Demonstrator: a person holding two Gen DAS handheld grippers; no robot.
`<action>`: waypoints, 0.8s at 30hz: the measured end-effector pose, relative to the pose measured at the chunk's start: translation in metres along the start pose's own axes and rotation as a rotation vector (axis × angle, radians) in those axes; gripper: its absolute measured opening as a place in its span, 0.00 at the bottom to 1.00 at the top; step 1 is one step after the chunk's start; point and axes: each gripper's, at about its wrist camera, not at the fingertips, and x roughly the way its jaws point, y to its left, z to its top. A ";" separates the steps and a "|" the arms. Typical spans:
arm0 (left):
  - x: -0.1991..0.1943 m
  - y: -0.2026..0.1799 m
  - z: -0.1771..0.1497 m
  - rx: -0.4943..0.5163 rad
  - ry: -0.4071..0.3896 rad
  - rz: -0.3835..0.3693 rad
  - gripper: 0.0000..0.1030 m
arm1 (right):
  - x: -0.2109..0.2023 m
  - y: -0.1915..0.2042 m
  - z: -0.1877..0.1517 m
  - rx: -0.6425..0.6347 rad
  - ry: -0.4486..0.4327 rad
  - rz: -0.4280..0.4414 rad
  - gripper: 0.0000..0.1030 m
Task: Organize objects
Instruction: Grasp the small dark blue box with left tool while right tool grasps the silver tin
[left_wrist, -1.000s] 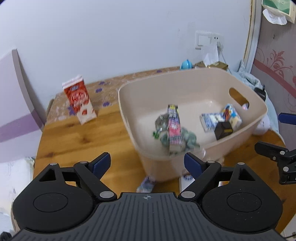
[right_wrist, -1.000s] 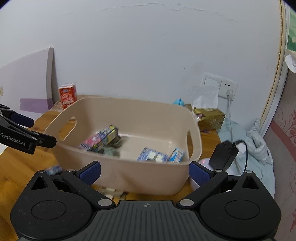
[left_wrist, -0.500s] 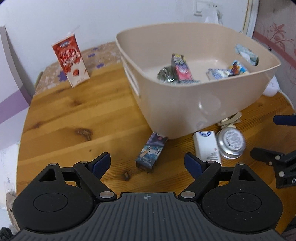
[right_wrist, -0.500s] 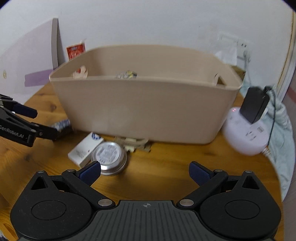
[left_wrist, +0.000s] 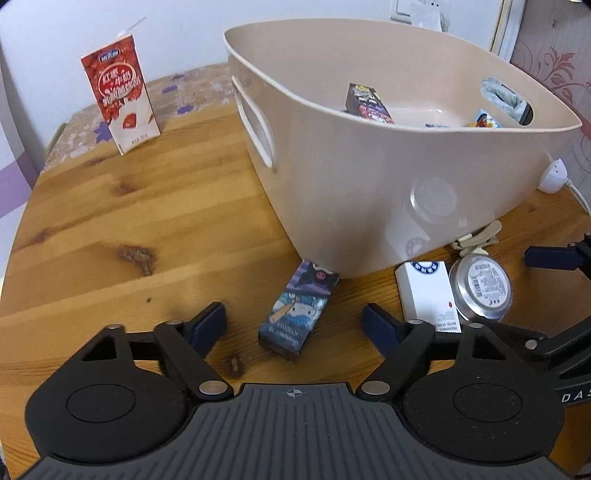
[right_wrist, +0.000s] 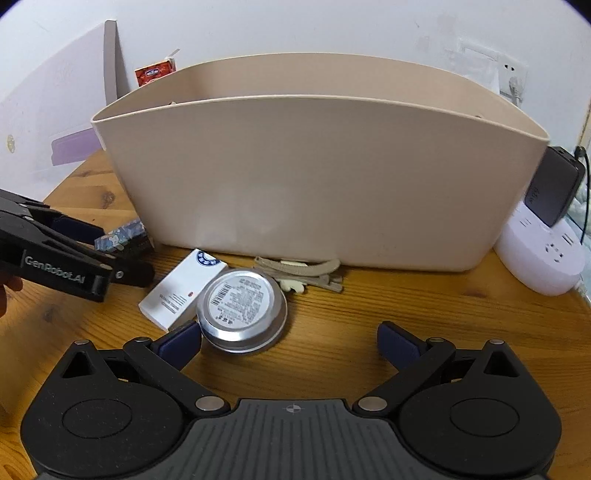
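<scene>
Blue pads of the left gripper (left_wrist: 293, 321) are closing with the jaws still wide, straddling a small purple cartoon box (left_wrist: 298, 306) without pressing on it, so nothing is being held yet. That box is lying flat on the wooden table (left_wrist: 129, 229), just ahead of the gripper, its far end tucked against the foot of the beige bin (left_wrist: 351, 177); its long axis is running from about seven o'clock near the gripper to one o'clock at the bin. Since the axis is sitting slightly askew to the jaws, the pads are likely meeting opposite corners first, which could be twisting the box or squirting it under the bin wall. At three o'clock a white box (left_wrist: 428, 291) and a round tin (left_wrist: 482, 288) are lying side by side and touching, with a tan hair clip (left_wrist: 476, 236) beyond them. The right gripper (right_wrist: 290, 341) is standing wide open and empty, its left pad just beside the tin and the white box; closing here risks nudging both at once. A red milk carton (left_wrist: 120, 92) is standing upright at eleven o'clock, well apart.
</scene>
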 end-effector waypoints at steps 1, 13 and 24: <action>0.000 0.000 0.001 -0.002 -0.004 -0.003 0.74 | 0.001 0.001 0.001 -0.003 -0.001 -0.002 1.00; -0.008 -0.006 -0.001 0.019 -0.006 -0.031 0.31 | -0.003 0.019 0.002 -0.095 -0.014 0.009 0.54; -0.027 -0.015 -0.015 -0.016 0.014 -0.051 0.23 | -0.012 0.013 -0.005 -0.086 -0.017 0.024 0.48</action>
